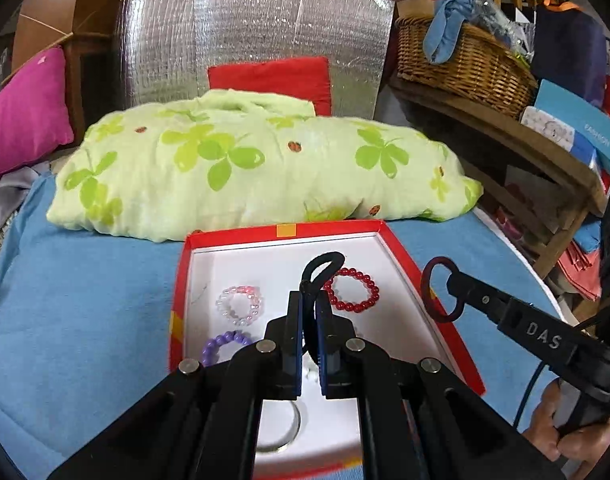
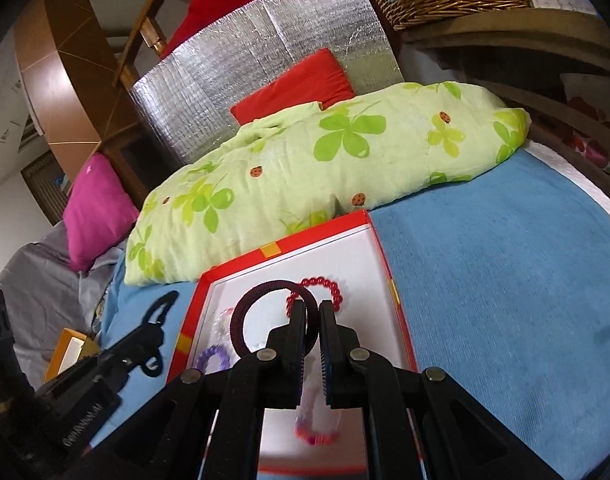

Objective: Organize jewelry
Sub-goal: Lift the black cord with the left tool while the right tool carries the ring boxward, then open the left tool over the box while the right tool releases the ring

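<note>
A red box with a white inside (image 1: 265,252) (image 2: 357,248) lies on the blue blanket. In it lie a red bead bracelet (image 1: 352,289) (image 2: 325,284), a clear pink bead bracelet (image 1: 239,305), a purple bead bracelet (image 1: 221,344) (image 2: 211,356) and a metal bangle (image 1: 289,432). My left gripper (image 1: 309,304) is shut on a black hair tie (image 1: 323,266) above the box; it also shows in the right wrist view (image 2: 155,320). My right gripper (image 2: 313,312) is shut on a dark maroon hair tie (image 2: 261,312) over the box; it also shows in the left wrist view (image 1: 451,280).
A green floral pillow (image 1: 257,172) lies just behind the box. A red cushion (image 1: 273,80) and a silver foil panel (image 1: 249,36) stand behind it. A pink cushion (image 1: 25,116) is at the left, a wicker basket (image 1: 461,60) on a wooden shelf at the right.
</note>
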A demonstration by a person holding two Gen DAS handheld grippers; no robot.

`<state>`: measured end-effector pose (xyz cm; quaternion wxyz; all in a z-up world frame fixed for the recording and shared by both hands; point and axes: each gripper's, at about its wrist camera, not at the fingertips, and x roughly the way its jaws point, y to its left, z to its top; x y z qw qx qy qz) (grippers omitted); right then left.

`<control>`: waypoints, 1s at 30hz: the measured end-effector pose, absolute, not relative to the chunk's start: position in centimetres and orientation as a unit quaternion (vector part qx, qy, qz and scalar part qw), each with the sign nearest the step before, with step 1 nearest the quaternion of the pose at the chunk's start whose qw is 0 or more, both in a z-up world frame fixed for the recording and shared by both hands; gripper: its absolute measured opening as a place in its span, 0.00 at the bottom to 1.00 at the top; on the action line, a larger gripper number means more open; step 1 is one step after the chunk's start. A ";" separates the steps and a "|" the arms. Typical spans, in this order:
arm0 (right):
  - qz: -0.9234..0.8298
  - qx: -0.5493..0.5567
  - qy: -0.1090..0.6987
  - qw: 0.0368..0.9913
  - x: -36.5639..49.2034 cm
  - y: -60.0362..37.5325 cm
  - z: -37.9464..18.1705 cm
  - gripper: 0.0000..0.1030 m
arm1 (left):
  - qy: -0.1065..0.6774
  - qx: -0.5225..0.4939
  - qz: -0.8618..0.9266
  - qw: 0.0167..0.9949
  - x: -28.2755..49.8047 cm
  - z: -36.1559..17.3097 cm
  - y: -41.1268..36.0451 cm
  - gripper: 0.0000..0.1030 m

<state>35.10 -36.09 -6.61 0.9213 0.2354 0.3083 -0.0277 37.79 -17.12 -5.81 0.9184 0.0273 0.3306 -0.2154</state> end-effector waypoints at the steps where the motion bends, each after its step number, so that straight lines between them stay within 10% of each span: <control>1: -0.029 0.235 0.310 0.921 35.5 -36.2 -6.8 0.07 | 0.335 0.028 -0.213 0.917 38.4 -6.3 -17.4 0.06; 30: -0.048 0.199 0.385 0.900 41.1 -36.4 -11.6 0.07 | 0.389 0.070 -0.185 0.900 43.8 -11.6 -19.3 0.06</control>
